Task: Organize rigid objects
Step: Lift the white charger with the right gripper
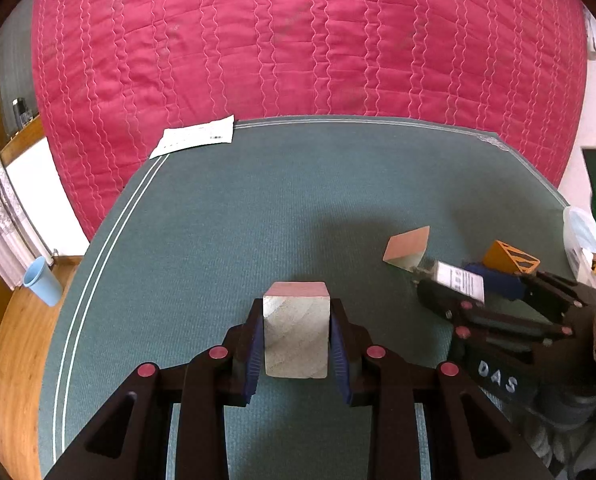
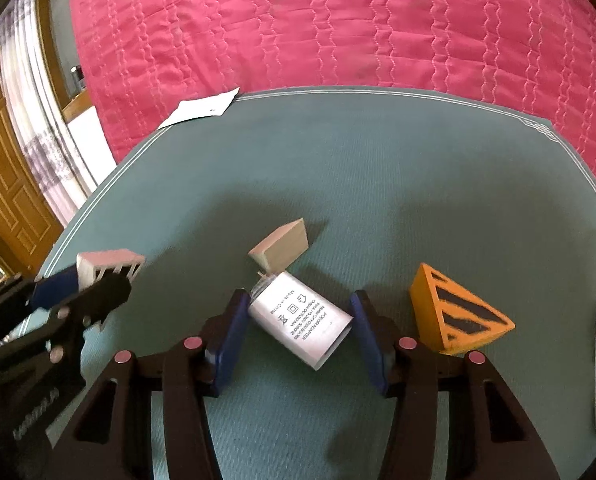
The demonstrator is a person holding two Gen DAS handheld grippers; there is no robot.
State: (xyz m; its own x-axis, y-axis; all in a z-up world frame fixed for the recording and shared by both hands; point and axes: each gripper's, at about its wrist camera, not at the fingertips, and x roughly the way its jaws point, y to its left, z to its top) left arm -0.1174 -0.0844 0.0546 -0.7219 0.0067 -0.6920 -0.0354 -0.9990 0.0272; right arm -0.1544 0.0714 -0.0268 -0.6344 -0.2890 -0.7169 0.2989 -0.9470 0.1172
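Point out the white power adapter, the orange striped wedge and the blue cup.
Adapter (image 2: 300,322): right wrist view, middle of its printed label face.
Wedge (image 2: 454,316): right wrist view, on its striped top face.
Cup (image 1: 42,282): left wrist view, on its side wall.

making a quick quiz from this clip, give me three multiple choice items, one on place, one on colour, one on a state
1. What lies between the right tongs?
A. white power adapter
B. blue cup
C. paper sheet

2. What colour is the striped wedge?
A. green with white stripes
B. orange with black stripes
C. all pink

3. How do the left tongs stand?
A. wide open over bare mat
B. shut on a wooden block
C. shut on the paper sheet

Answers:
1 A: the white power adapter lies tilted between the blue pads.
2 B: the wedge is orange with black stripes.
3 B: both pads press the sides of the wooden block.
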